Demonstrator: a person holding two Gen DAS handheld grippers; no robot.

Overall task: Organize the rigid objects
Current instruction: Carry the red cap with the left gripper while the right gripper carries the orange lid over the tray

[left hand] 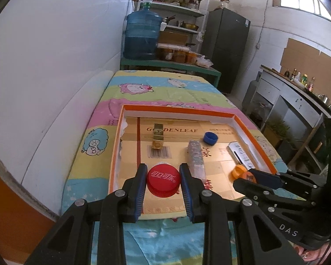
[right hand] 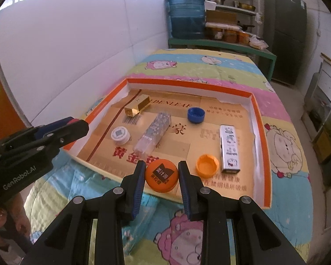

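Left hand-held gripper (left hand: pixel 163 184): jaws closed most of the way onto a red bottle cap (left hand: pixel 163 182), blue pads touching both sides; cap held over the near edge of the orange-rimmed box tray (left hand: pixel 183 110). Right hand-held gripper (right hand: pixel 161 175): likewise clamped on an orange bottle cap (right hand: pixel 161 175), printed top up, at the tray's near edge. Tray sits on a cartoon-print bed cover (right hand: pixel 282 150).

Tray contents, left to right, right wrist view:
- white cap (right hand: pixel 120 135), near left edge
- gold box (right hand: pixel 137 106), toward far left corner
- clear glittery box (right hand: pixel 153 132), lying diagonally, centre
- blue cap (right hand: pixel 196 115), open side up
- second orange cap (right hand: pixel 207 164), open side up, near edge
- white printed box (right hand: pixel 230 152), just beside it, along right edge
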